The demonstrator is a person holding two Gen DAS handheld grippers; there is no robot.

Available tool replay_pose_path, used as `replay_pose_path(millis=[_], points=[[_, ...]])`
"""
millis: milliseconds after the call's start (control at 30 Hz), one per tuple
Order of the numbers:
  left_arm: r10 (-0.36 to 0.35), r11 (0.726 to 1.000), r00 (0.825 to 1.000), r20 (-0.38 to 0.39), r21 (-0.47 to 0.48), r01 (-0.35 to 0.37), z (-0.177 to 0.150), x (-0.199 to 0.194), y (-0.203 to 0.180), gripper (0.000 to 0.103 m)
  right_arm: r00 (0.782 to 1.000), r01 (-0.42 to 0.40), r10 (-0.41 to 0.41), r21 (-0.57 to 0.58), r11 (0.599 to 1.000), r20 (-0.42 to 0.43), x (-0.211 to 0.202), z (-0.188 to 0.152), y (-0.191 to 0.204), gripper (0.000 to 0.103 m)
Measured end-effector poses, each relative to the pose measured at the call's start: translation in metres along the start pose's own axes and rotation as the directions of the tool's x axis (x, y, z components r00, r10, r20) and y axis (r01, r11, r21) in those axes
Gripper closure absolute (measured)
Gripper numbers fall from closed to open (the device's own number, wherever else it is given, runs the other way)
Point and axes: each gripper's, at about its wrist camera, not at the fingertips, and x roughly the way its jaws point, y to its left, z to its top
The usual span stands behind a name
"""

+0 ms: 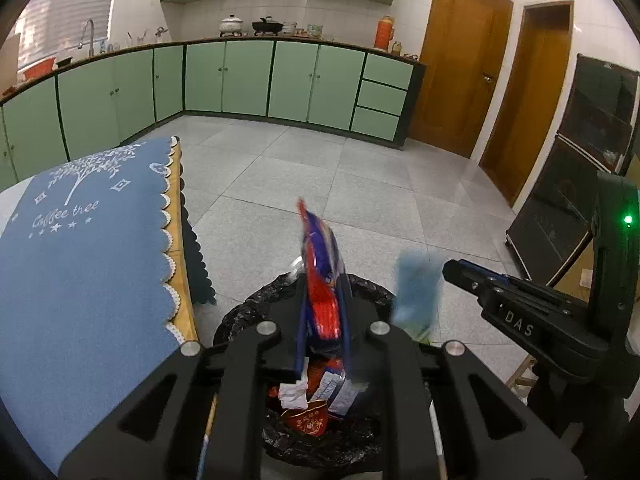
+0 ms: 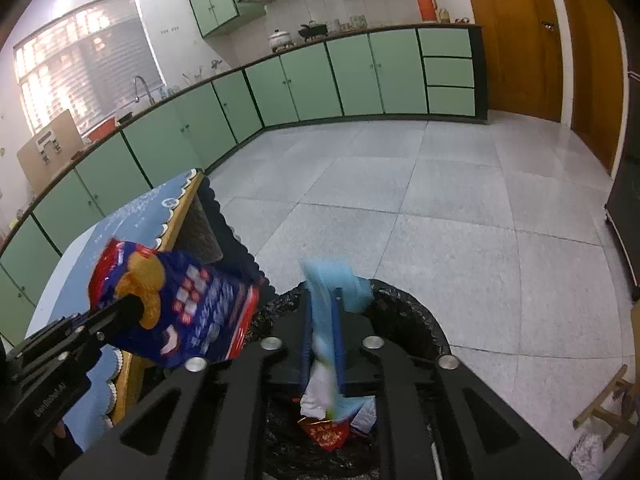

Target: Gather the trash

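Only right view shows snack bag (image 2: 180,308) print.

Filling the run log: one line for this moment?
left gripper: holds snack bag | right gripper: holds blue wrapper | both over trash bin

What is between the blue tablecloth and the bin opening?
In the right wrist view, the left gripper holding a blue-red snack bag lies between tablecloth and bin.
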Motion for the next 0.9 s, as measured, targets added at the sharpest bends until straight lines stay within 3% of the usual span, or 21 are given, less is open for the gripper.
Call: replay_pose_path(millis=[100,200,300,467,533,733,900], points=[[0.0,1.0,1.0,0.0,-0.005,0.0,0.002,-0.001,0.002,0.088,1.0,0.004,-0.004,-0.001,1.0,0.002,-0.001,0.0,0.003,0.088],[-0.009,1.0,1.0,0.001,-0.02,0.009,0.004,-0.001,0.003,0.076,1.0,0.004,-0.004,0.004,1.0,0.009,-0.003,0.002,0.005,0.085],[-0.007,1.0,1.0,0.007,-0.024,0.008,0.006,-0.004,0.006,0.076,1.0,0.004,-0.004,0.002,1.0,0.016,-0.006,0.003,0.007,0.079],[0.013,0.999,0.999,0.049,-0.045,-0.011,0.01,-0.023,0.017,0.065,0.999,0.007,-0.007,-0.006,1.0,0.035,-0.016,0.006,0.01,0.06],[0.028,0.999,0.997,0.07,-0.048,-0.025,0.01,-0.033,0.019,0.054,0.999,0.009,-0.008,-0.016,1.0,0.047,-0.022,0.007,0.014,0.047],[0.089,0.995,0.986,0.138,-0.054,-0.082,0.009,-0.071,0.025,0.03,0.997,0.005,-0.001,-0.048,0.999,0.082,-0.042,0.007,0.026,0.023],[0.147,0.988,0.974,0.174,-0.06,-0.139,0.004,-0.102,0.026,0.017,0.994,-0.016,0.025,-0.08,0.997,0.107,-0.062,0.005,0.04,0.012]])
